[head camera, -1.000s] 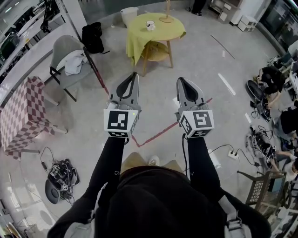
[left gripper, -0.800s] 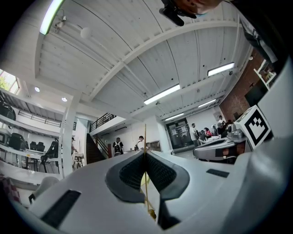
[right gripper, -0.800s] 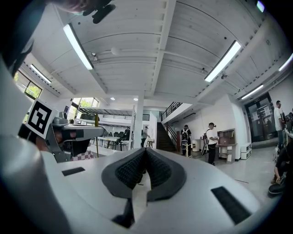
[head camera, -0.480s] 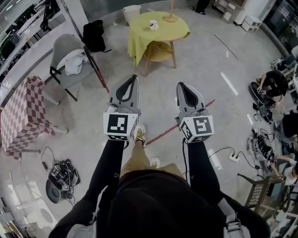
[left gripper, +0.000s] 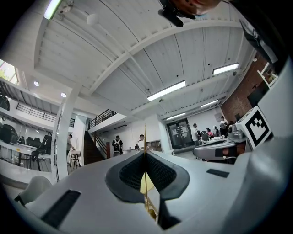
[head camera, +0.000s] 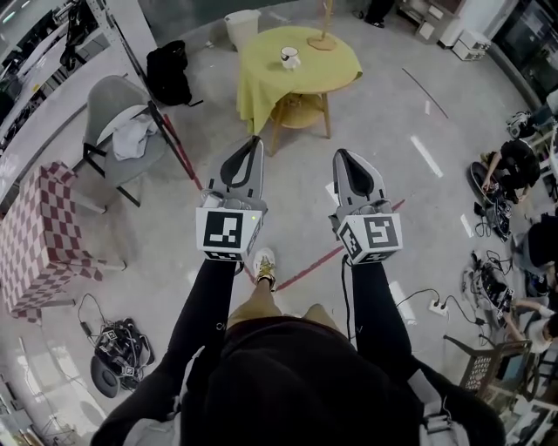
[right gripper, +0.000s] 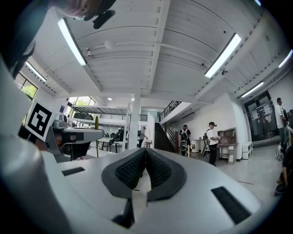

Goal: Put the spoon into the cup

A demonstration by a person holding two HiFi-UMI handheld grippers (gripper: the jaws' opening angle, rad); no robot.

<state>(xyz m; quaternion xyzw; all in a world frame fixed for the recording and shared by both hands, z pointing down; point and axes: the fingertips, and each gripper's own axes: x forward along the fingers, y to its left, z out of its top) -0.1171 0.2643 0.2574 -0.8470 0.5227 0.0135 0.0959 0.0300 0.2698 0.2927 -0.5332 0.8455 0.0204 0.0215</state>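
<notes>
Standing on a grey floor (head camera: 418, 113), a person holds a pair of tongs in each hand. Both arms reach out in front, side by side, and both tongs point the same way.

The left tongs (head camera: 253, 141) are shut tight on the spoon (left gripper: 145, 137). The spoon is thin and gold. It is pinched between the dark pads and sticks straight up out of the closed tips. In the right gripper view it shows as a thin gold stick standing up from the left tongs.

The right tongs (head camera: 341, 155) are shut too. Their dark pads press together with nothing between them.

The cup (head camera: 289, 57) is white. It sits on a round desk (head camera: 336, 65) with a yellow cloth over it. The desk is far ahead of the tongs, well apart from them, so the spoon is not in the cup yet. A wooden stand (head camera: 324, 39) is on the desk near the cup.

A grey chair (head camera: 109, 100) with a white rag on it stands to the left. A black bag (head camera: 170, 70) lies on the floor between the chair and the desk. A white bin (head camera: 241, 26) stands behind the desk. A red and white checked cloth (head camera: 39, 226) is at the far left. A red line (head camera: 305, 260) runs across the floor under the tongs. One shoe (head camera: 264, 264) of the person shows between the arms.
</notes>
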